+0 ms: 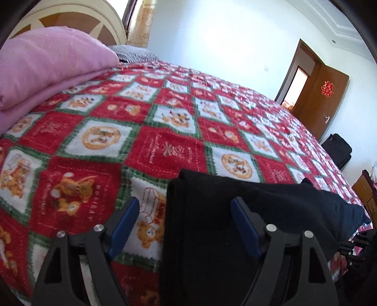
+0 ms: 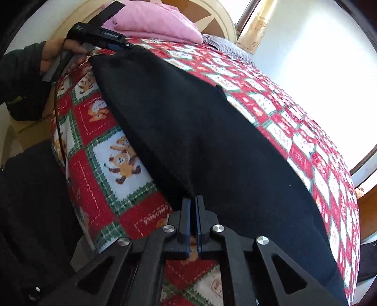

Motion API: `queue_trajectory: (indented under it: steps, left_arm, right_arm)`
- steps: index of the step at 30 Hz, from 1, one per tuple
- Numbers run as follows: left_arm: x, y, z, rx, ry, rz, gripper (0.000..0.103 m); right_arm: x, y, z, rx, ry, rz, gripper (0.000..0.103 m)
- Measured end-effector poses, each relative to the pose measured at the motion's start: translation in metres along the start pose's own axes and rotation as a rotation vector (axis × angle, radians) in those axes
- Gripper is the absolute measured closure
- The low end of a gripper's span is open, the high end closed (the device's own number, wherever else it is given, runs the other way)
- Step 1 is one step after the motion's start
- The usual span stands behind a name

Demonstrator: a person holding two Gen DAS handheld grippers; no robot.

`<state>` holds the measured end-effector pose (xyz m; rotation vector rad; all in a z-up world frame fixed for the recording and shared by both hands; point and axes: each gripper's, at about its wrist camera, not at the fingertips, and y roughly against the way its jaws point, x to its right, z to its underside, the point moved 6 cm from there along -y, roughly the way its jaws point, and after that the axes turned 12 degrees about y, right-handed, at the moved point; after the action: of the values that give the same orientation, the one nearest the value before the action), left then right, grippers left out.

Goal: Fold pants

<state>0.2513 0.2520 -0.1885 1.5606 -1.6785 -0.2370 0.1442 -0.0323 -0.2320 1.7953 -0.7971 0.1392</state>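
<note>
Black pants lie stretched along the near edge of a bed covered by a red, white and green bear-print blanket. In the left wrist view the pants' end lies between and under my open left gripper; its blue pads stand wide apart, one over the blanket, one over the cloth. My right gripper is shut on the near edge of the pants. The left gripper also shows in the right wrist view, held by a hand at the pants' far end.
A folded pink quilt sits at the head of the bed by a cream headboard. An open brown door and a black bag stand beyond the bed's far side. A wooden cabinet is at right.
</note>
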Motion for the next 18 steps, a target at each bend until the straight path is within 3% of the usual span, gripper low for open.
queue_trajectory:
  steps: [2, 6, 8, 9, 12, 16, 18]
  left_arm:
    - [0.001, 0.013, -0.004, 0.049, -0.039, -0.026, 0.020]
    - [0.008, 0.013, -0.010, 0.056, -0.100, -0.046, 0.020]
    - [0.016, 0.004, -0.010, 0.041, -0.121, -0.032, 0.021]
    - [0.019, 0.000, -0.009, 0.028, -0.129, -0.031, 0.025]
    - [0.023, -0.015, -0.007, -0.023, -0.120, -0.010, 0.061]
    - [0.011, -0.021, -0.019, -0.007, -0.036, -0.028, 0.084]
    - [0.005, -0.021, -0.024, 0.006, -0.015, -0.058, 0.085]
  right_arm:
    - [0.001, 0.005, 0.001, 0.008, -0.003, -0.003, 0.095]
    - [0.003, 0.017, 0.008, 0.041, -0.062, -0.043, 0.060]
    - [0.007, 0.019, 0.009, 0.054, -0.103, -0.053, 0.060]
    - [0.008, 0.021, 0.009, 0.057, -0.116, -0.052, 0.060]
    - [0.010, 0.025, 0.010, 0.073, -0.154, -0.044, 0.060]
    - [0.006, 0.030, 0.014, 0.085, -0.157, -0.033, 0.060]
    - [0.007, 0.028, 0.017, 0.083, -0.171, -0.042, 0.060]
